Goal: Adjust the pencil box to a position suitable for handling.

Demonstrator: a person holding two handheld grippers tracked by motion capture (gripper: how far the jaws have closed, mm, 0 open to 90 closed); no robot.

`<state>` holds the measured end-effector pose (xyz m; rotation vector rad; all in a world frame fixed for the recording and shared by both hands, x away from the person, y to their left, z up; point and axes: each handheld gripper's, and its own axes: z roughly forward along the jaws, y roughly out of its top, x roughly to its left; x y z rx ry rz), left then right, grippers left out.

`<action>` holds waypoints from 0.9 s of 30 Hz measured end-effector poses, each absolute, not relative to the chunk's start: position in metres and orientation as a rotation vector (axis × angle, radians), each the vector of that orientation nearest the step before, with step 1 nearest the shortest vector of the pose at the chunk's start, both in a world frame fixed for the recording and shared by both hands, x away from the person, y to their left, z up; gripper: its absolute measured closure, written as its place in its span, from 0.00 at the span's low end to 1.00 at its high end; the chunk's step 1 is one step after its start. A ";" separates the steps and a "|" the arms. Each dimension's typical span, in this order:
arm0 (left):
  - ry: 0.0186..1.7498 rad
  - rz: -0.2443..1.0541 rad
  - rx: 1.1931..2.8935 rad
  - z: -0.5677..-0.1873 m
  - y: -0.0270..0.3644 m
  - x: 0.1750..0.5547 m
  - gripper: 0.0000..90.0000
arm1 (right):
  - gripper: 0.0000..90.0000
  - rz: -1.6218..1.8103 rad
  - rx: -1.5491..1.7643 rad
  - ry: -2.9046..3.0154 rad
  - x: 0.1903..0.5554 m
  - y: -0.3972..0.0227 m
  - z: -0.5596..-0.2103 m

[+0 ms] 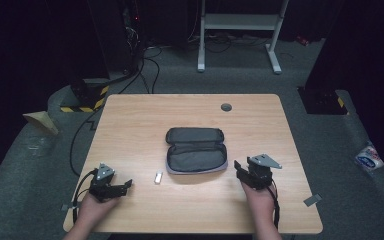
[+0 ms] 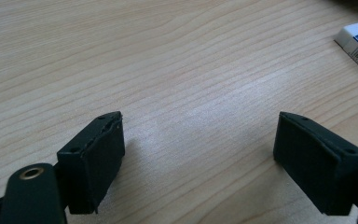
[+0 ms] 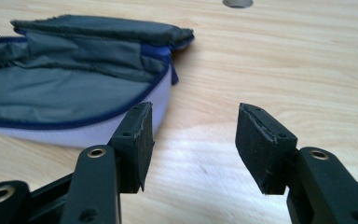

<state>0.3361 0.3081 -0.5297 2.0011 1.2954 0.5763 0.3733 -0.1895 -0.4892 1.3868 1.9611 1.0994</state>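
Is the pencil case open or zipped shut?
Open: the pencil case lies unzipped, its lid folded back, grey lining showing and nothing visible inside.

Matt grey cloth pencil case (image 1: 196, 150) lies on smooth wood-grain table (image 1: 130, 125).

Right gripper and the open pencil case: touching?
Apart. In the high view bare table shows between the right gripper and the pencil case; the right gripper view shows open jaws with nothing between them.

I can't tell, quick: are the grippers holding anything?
Left gripper: open, holding nothing.
Right gripper: open, holding nothing, beside the pencil case.
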 end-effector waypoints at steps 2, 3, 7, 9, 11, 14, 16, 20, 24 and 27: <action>1.300 0.576 1.999 -0.530 0.308 0.336 0.18 | 0.50 1.086 1.397 1.964 0.371 -0.195 -0.492; 1.302 0.577 1.998 -0.530 0.308 0.336 0.18 | 0.50 1.085 1.392 1.964 0.370 -0.198 -0.493; 1.307 0.581 1.992 -0.530 0.308 0.335 0.19 | 0.50 1.058 1.404 1.971 0.364 -0.207 -0.500; 1.309 0.583 1.989 -0.530 0.308 0.335 0.20 | 0.49 1.041 1.402 1.982 0.361 -0.210 -0.505; 1.311 0.585 1.989 -0.529 0.309 0.335 0.21 | 0.49 1.018 1.394 1.992 0.358 -0.212 -0.508; 1.314 0.590 1.986 -0.529 0.309 0.335 0.22 | 0.47 0.967 1.398 2.017 0.354 -0.213 -0.513; 1.317 0.590 1.984 -0.529 0.309 0.335 0.23 | 0.45 0.916 1.397 2.049 0.353 -0.215 -0.514; 1.330 0.600 1.975 -0.529 0.309 0.334 0.24 | 0.44 0.892 1.399 2.058 0.353 -0.217 -0.516; 1.368 0.618 1.955 -0.529 0.308 0.334 0.24 | 0.40 0.865 1.418 2.082 0.352 -0.219 -0.522; 1.377 0.622 1.949 -0.529 0.307 0.335 0.24 | 0.38 0.875 1.428 2.078 0.352 -0.220 -0.523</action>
